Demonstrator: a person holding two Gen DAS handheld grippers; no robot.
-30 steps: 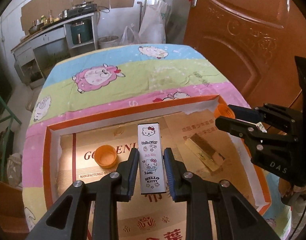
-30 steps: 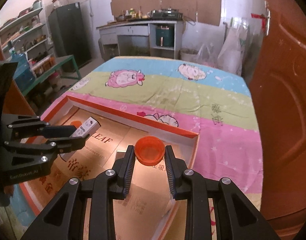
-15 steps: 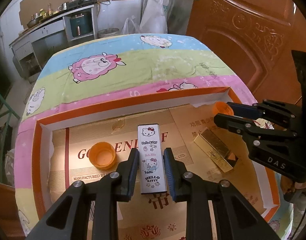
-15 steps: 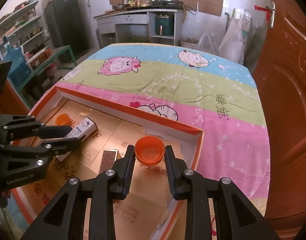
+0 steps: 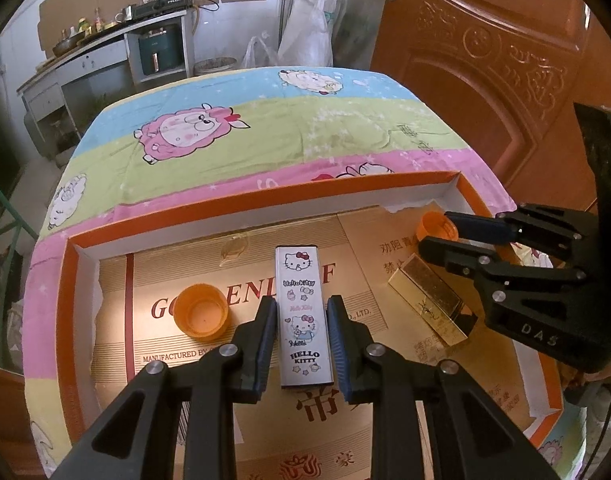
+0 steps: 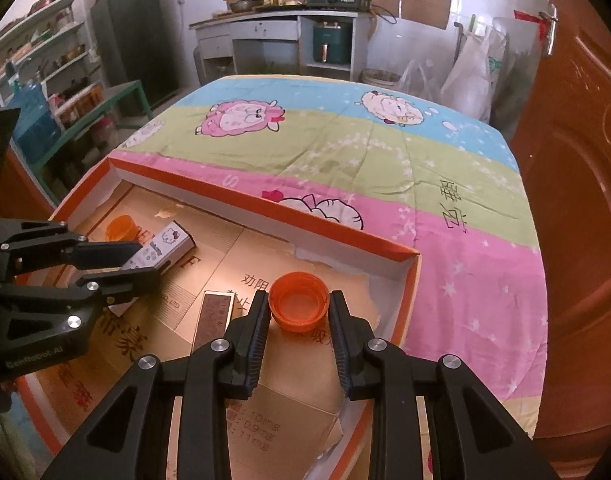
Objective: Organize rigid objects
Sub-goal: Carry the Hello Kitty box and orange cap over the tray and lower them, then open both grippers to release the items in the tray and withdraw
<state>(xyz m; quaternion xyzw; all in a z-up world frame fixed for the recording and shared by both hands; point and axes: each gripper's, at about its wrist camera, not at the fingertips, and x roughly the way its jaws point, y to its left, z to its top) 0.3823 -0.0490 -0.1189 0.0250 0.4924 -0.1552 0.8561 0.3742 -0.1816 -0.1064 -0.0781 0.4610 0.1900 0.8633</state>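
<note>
My left gripper [image 5: 301, 312] is shut on a white Hello Kitty box [image 5: 303, 312], held over the orange-rimmed cardboard tray [image 5: 265, 196]. My right gripper [image 6: 298, 308] is shut on an orange cap [image 6: 298, 307] near the tray's far right corner; it also shows in the left wrist view [image 5: 435, 226]. A gold box [image 5: 429, 300] lies on the tray floor just under the right gripper. A second orange cap [image 5: 201, 316] lies open side up left of the Hello Kitty box. The left gripper [image 6: 145, 258] with its box [image 6: 161, 246] shows at left in the right wrist view.
The tray sits on a table covered with a sheep-print cloth [image 5: 233, 136]. A brown wooden door [image 5: 485, 60] stands close on the right. A kitchen counter [image 6: 281, 36], a fridge [image 6: 133, 36] and shelves [image 6: 45, 68] stand beyond the table.
Both grippers have risen and pulled back a little with their objects still held. The gold box shows more fully beside the right gripper.
</note>
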